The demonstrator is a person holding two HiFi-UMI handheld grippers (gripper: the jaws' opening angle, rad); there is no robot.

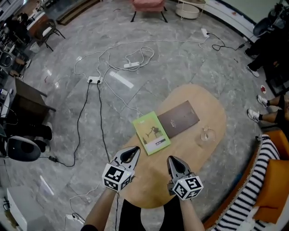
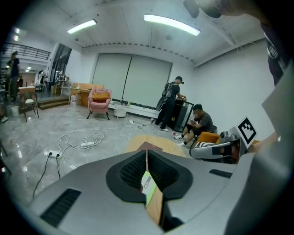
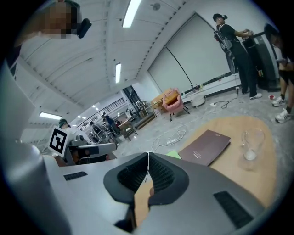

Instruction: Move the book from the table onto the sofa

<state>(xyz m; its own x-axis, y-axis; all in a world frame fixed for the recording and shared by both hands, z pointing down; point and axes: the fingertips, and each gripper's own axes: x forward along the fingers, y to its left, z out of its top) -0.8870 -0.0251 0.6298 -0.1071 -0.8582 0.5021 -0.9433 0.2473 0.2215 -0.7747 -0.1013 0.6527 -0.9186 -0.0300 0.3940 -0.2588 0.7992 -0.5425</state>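
Jaws of the left gripper (image 1: pixel 134 151) and right gripper (image 1: pixel 172 159) are closed on nothing. The green book (image 1: pixel 151 133) lies flat on the table (image 1: pixel 212 113) just ahead, its long axis running away from the person and slightly left. It is nearer the left gripper.

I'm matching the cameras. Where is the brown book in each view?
Head view: brown book, just right of centre.
Left gripper view: brown book, just below centre.
Right gripper view: brown book, right of centre.
Shared landmark: pink chair.
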